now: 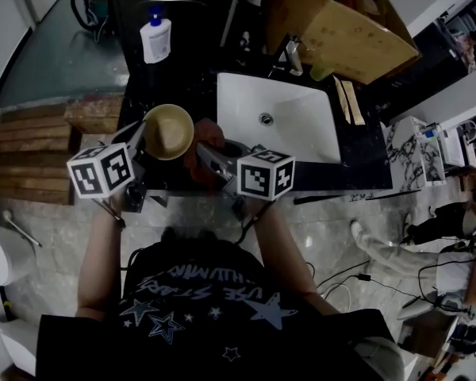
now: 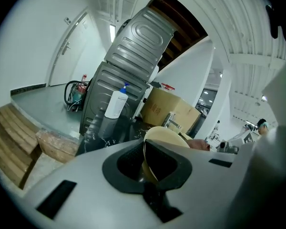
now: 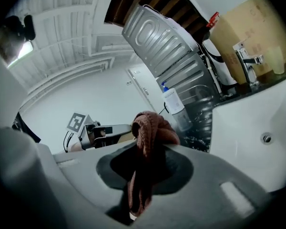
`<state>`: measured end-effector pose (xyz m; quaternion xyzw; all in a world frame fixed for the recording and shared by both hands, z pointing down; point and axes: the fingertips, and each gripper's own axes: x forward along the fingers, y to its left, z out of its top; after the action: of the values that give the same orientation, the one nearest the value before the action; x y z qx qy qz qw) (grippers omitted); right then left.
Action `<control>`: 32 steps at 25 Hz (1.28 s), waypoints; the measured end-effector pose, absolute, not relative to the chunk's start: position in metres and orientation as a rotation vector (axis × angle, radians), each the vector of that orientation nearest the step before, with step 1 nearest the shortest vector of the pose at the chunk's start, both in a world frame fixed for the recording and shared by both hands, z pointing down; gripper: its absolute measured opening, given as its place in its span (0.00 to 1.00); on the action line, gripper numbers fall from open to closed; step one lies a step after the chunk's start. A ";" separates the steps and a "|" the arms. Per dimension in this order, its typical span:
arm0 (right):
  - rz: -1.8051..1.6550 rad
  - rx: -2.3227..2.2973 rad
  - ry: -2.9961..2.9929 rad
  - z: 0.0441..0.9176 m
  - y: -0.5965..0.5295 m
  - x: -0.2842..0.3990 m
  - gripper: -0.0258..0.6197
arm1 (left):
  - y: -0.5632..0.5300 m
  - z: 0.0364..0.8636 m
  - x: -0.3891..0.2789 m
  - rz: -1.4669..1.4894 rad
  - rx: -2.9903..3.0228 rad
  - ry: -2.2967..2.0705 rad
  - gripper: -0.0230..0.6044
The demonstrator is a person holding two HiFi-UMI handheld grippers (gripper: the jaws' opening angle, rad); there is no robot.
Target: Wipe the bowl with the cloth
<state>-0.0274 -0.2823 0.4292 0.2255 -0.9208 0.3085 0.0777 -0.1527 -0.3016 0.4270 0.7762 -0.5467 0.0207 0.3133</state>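
Note:
In the head view a tan bowl (image 1: 168, 131) is held up on edge over the dark counter, left of the sink. My left gripper (image 1: 145, 136) is shut on its rim; in the left gripper view the thin bowl wall (image 2: 166, 136) runs between the jaws of the left gripper (image 2: 150, 165). My right gripper (image 1: 208, 154) is shut on a reddish-brown cloth (image 1: 204, 137), which lies against the bowl's right edge. In the right gripper view the bunched cloth (image 3: 150, 130) hangs from the right gripper (image 3: 140, 175), and the left gripper (image 3: 105, 131) shows beyond it.
A white sink (image 1: 301, 125) with a tap (image 1: 293, 54) lies right of the bowl. Behind stand a pump bottle (image 1: 155, 38), a dark washing machine (image 1: 182, 6) and a cardboard box (image 1: 341, 30). Wooden steps (image 1: 32, 157) are at the left. Cables lie on the floor.

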 end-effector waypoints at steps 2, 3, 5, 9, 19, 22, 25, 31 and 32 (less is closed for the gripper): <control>0.871 0.674 -2.772 0.425 -0.285 -0.026 0.14 | -0.299 0.428 -0.150 0.064 2.058 -1.413 0.07; 0.854 0.671 -2.780 0.423 -0.286 -0.024 0.14 | -0.298 0.428 -0.147 0.073 2.072 -1.398 0.07; 0.830 0.670 -2.793 0.420 -0.288 -0.020 0.14 | -0.295 0.427 -0.140 0.094 2.114 -1.373 0.07; 0.798 0.655 -2.812 0.415 -0.295 -0.013 0.14 | -0.288 0.423 -0.122 0.137 2.230 -1.254 0.07; 0.708 0.361 -2.919 0.395 -0.286 -0.024 0.14 | -0.267 0.411 -0.091 0.324 2.471 -0.902 0.07; 0.729 0.290 -2.936 0.394 -0.282 -0.031 0.14 | -0.259 0.408 -0.084 0.354 2.526 -0.830 0.07; 0.763 0.224 -2.950 0.392 -0.279 -0.038 0.14 | -0.251 0.405 -0.077 0.374 2.579 -0.779 0.07; 0.818 0.128 -2.944 0.397 -0.271 -0.048 0.14 | -0.237 0.404 -0.062 0.444 2.645 -0.704 0.07; 0.818 0.127 -2.939 0.398 -0.270 -0.049 0.14 | -0.236 0.405 -0.062 0.459 2.646 -0.704 0.07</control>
<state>-0.0491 -0.2705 0.3984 0.0415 -0.9616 0.2678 0.0442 -0.0624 -0.2364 0.4050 0.9371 -0.2495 0.1626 0.1818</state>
